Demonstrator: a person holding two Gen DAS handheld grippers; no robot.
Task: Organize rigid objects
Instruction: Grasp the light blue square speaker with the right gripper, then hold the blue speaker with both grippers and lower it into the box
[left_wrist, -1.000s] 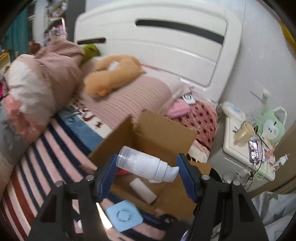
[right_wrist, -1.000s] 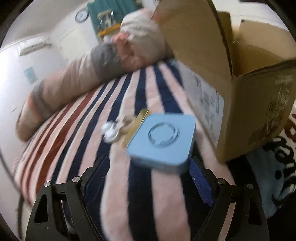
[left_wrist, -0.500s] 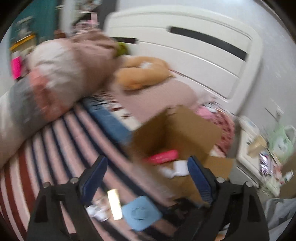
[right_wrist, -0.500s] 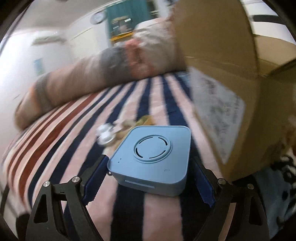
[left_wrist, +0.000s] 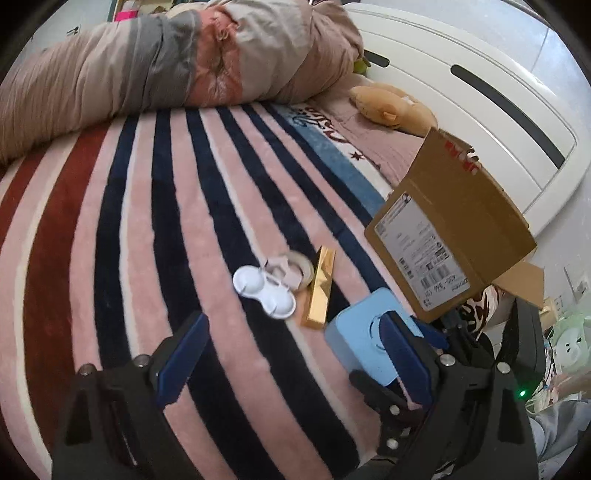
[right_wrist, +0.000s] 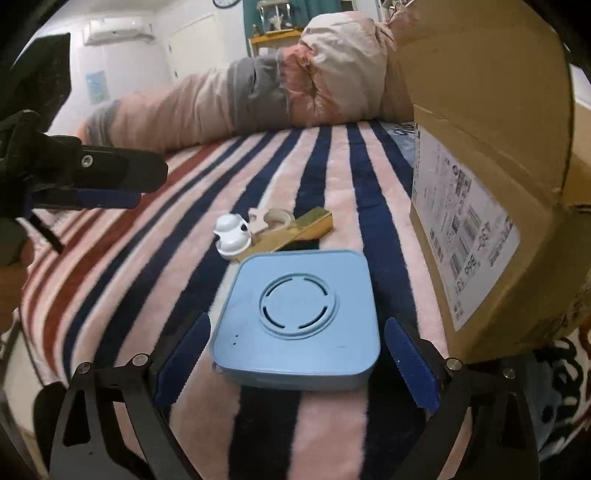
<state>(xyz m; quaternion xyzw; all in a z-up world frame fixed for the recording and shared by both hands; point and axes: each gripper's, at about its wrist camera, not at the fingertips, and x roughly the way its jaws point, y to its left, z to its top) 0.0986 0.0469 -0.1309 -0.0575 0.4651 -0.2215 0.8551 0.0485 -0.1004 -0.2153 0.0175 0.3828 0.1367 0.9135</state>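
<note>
A flat light-blue square device (right_wrist: 299, 317) lies on the striped blanket between the open fingers of my right gripper (right_wrist: 295, 358); whether the pads touch it I cannot tell. It also shows in the left wrist view (left_wrist: 364, 341). Beyond it lie a gold bar-shaped box (right_wrist: 295, 230), a white double-dome case (right_wrist: 231, 236) and a tape roll (right_wrist: 279, 218). In the left wrist view the gold box (left_wrist: 320, 288), white case (left_wrist: 264, 288) and tape roll (left_wrist: 299, 267) lie ahead of my open, empty left gripper (left_wrist: 291, 365). The cardboard box (left_wrist: 447, 236) stands to the right.
A rolled quilt (left_wrist: 177, 62) lies along the far side of the bed. A plush toy (left_wrist: 391, 107) rests by the white headboard (left_wrist: 480, 92). The cardboard box wall (right_wrist: 487, 206) is close on the right of the blue device.
My left gripper let go of the white pump bottle over the box, then swung left and down toward the small items. My right gripper moved closer around the blue device.
</note>
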